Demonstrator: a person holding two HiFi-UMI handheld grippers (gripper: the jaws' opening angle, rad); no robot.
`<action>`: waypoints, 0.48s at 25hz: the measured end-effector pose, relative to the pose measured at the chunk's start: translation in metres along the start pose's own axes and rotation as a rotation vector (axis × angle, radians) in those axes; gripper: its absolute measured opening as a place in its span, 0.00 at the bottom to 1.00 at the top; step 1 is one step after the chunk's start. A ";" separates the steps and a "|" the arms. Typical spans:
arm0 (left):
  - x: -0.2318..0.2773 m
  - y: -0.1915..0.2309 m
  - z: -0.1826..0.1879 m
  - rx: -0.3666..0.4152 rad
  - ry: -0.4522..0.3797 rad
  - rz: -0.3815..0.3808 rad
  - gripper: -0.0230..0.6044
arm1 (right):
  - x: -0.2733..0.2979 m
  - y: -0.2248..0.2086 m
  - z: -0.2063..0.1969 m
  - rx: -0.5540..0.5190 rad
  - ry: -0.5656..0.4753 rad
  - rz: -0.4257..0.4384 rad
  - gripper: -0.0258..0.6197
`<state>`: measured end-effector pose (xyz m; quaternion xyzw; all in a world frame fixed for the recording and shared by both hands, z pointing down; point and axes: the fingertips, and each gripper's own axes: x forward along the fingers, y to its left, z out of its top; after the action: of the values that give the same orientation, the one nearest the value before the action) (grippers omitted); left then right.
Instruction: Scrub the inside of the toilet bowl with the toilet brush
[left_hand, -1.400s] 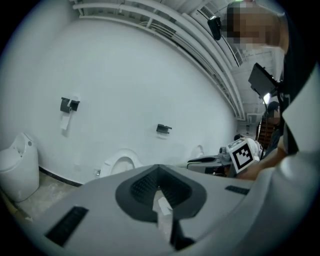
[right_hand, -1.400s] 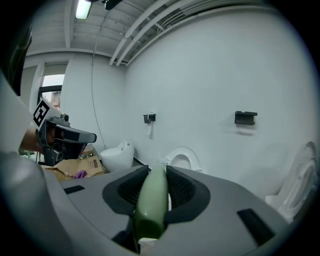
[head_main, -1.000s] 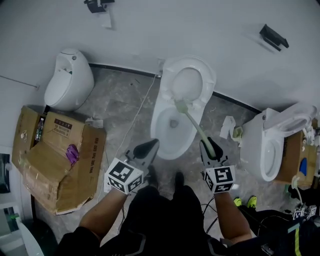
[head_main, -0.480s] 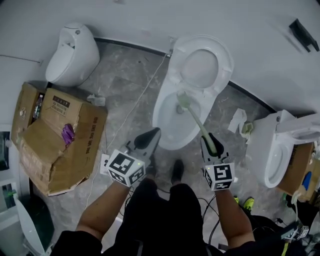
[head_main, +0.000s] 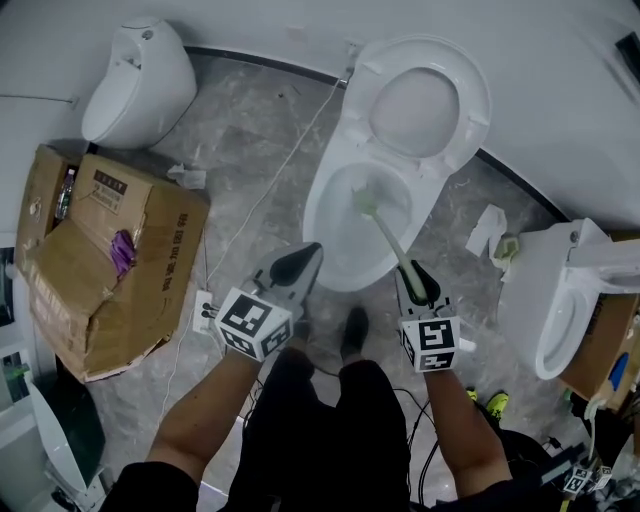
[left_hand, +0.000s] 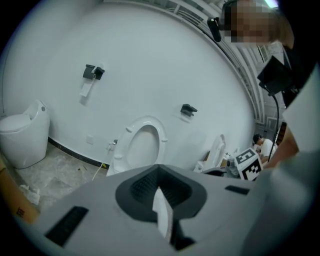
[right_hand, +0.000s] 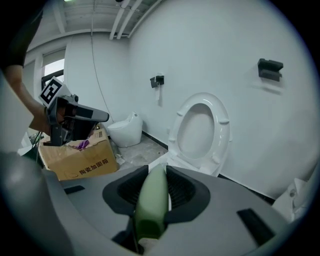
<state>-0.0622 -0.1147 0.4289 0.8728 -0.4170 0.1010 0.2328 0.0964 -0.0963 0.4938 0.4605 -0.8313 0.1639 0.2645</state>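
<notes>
Bristles of the pale green toilet brush (head_main: 392, 248) are set inside the glossy white oval toilet bowl (head_main: 313, 216); its slim plastic handle is clamped by the right gripper (head_main: 417, 283). The left gripper (head_main: 296, 266) is kept pressed together, nothing between its dark pointed jaws.

Glossy toilet bowl (head_main: 320, 235), matt cardboard box (head_main: 100, 270)

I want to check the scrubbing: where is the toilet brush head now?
In the head view, the brush head is inside the toilet bowl, toward its back, below the raised seat; the right gripper holds the handle.
</notes>
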 end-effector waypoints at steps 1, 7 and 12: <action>0.004 0.003 -0.005 0.000 0.005 0.001 0.05 | 0.006 0.000 -0.006 -0.001 0.008 0.003 0.22; 0.024 0.018 -0.037 -0.011 0.043 -0.004 0.05 | 0.043 0.009 -0.039 -0.024 0.060 0.030 0.22; 0.033 0.034 -0.057 -0.028 0.065 0.004 0.05 | 0.071 0.019 -0.057 -0.047 0.100 0.049 0.22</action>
<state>-0.0664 -0.1277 0.5023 0.8648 -0.4124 0.1240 0.2581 0.0657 -0.1052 0.5813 0.4250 -0.8317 0.1735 0.3124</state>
